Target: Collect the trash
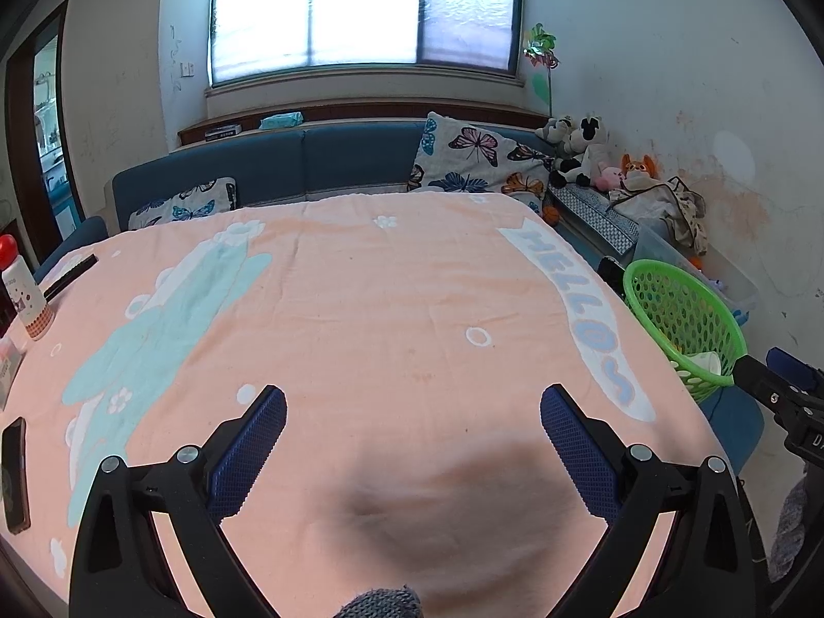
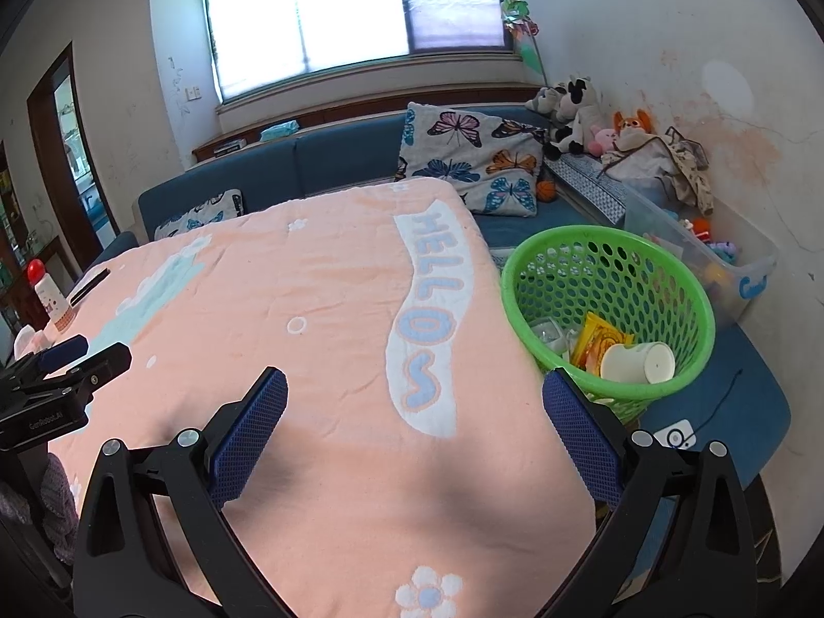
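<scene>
1. A home living room: a blue corner sofa [image 2: 335,159] runs under a wide window [image 2: 355,5].
2. Butterfly-print cushions [image 2: 474,157] and stuffed toys [image 2: 577,108] sit on the sofa.
3. A peach "HELLO" blanket [image 2: 309,309] covers the bench.
4. A clear bin of toys [image 2: 721,268] stands against the stained wall, beside a green trash basket [image 2: 607,268].

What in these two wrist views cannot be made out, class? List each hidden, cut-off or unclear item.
- Green perforated plastic basket: lower contents are hidden beneath the white paper cup and yellow wrapper; in the left wrist view its own wall hides nearly everything.
- Dark phone: cut by the left wrist frame edge.
- White bottle with red cap: label too small to read.
- Clear plastic storage bin: toys inside blurred.
</scene>
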A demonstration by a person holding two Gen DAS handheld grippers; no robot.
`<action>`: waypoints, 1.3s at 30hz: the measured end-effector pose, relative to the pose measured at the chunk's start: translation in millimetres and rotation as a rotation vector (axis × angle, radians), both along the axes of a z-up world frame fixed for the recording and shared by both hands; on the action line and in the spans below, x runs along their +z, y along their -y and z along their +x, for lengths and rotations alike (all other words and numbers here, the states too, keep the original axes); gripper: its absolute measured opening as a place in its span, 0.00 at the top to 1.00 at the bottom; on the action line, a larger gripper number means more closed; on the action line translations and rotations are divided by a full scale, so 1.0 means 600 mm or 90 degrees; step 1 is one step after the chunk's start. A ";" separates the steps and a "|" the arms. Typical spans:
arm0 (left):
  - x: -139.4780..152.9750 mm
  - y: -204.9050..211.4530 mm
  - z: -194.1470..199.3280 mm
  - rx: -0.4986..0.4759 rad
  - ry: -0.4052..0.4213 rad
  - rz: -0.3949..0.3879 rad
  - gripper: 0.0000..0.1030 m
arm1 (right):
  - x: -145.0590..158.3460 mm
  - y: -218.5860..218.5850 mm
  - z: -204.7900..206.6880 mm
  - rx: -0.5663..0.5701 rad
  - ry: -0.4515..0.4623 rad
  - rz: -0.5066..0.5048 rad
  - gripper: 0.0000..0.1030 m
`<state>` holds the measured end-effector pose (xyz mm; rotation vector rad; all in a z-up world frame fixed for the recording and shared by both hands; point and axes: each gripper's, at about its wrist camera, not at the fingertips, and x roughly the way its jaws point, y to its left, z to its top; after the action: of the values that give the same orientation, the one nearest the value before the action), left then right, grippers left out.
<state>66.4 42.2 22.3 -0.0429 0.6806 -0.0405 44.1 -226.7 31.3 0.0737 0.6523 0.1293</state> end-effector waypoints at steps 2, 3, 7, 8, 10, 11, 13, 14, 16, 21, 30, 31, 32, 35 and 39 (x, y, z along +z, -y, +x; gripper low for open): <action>0.000 0.000 0.000 0.001 0.001 0.001 0.07 | 0.001 -0.001 0.000 0.001 0.002 0.001 0.04; 0.000 0.001 -0.001 0.001 0.002 0.002 0.07 | 0.002 -0.001 0.000 0.001 0.002 0.002 0.04; 0.000 0.003 -0.001 -0.001 0.002 0.002 0.07 | 0.002 -0.006 0.000 0.007 0.005 0.000 0.04; 0.000 0.003 -0.002 -0.001 0.002 0.003 0.07 | 0.002 -0.007 -0.001 0.007 0.005 -0.001 0.04; 0.000 0.002 -0.002 -0.001 0.002 0.004 0.07 | 0.003 -0.008 -0.001 0.011 0.007 -0.001 0.04; 0.000 0.002 -0.002 0.000 0.002 0.004 0.07 | 0.003 -0.010 -0.001 0.013 0.008 0.000 0.04; 0.000 0.001 -0.002 0.000 0.002 0.002 0.07 | 0.004 -0.011 -0.002 0.013 0.010 -0.002 0.04; 0.000 0.001 -0.002 0.001 0.002 0.004 0.07 | 0.004 -0.011 -0.002 0.013 0.010 -0.001 0.04; 0.000 0.002 -0.003 0.002 0.002 0.003 0.07 | 0.004 -0.010 -0.002 0.013 0.011 0.001 0.04; -0.001 0.002 -0.003 0.002 0.002 0.007 0.07 | 0.004 -0.010 -0.003 0.014 0.013 0.002 0.04; -0.001 0.002 -0.003 0.003 0.003 0.006 0.07 | 0.006 -0.020 -0.003 0.022 0.015 0.001 0.04; -0.001 0.001 -0.003 0.003 0.003 0.006 0.07 | 0.006 -0.022 -0.003 0.024 0.015 0.001 0.04; -0.001 0.002 -0.004 0.004 0.003 0.007 0.07 | 0.006 -0.022 -0.002 0.024 0.015 0.000 0.04; -0.001 -0.001 -0.006 0.005 0.004 0.006 0.07 | 0.007 -0.024 -0.002 0.026 0.015 0.000 0.04; 0.000 -0.002 -0.008 0.005 0.005 0.007 0.07 | 0.007 -0.029 -0.002 0.028 0.016 -0.002 0.04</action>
<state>61.3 43.6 22.4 -0.0356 0.6732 -0.0293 42.8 -209.4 35.7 0.0552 0.6287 0.1716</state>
